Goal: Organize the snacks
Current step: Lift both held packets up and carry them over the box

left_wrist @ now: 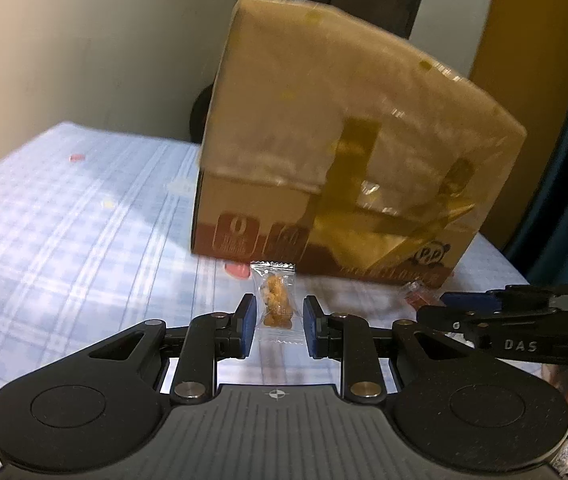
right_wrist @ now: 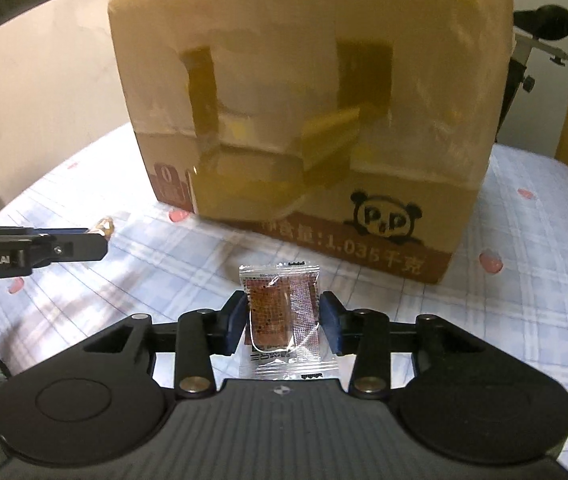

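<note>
2 claws, 2 snacks, 1 box.
The left claw point(left_wrist: 276, 322) pinches a clear packet with a golden snack point(left_wrist: 275, 304); the right claw point(right_wrist: 284, 320) squeezes a brown snack packet point(right_wrist: 284, 312), both low in frame, the cardboard box point(right_wrist: 316, 100) above.

Both views look forward and slightly downward from just behind their own jaws, low and close over a surface covered in blue checked cloth point(left_wrist: 84, 216).

The left wrist view faces the cardboard box point(left_wrist: 348, 152) at an angle, with 1 corner and 2 sides showing; the box stands near and fills the upper middle. The right gripper point(left_wrist: 468, 300) enters at its right edge.

The right wrist view faces the same box point(right_wrist: 308, 92) more squarely and nearer, its panda print legible. The left gripper point(right_wrist: 84, 240) enters at its left edge.

The 2 views share the box, the cloth, and each other's gripper.
</note>
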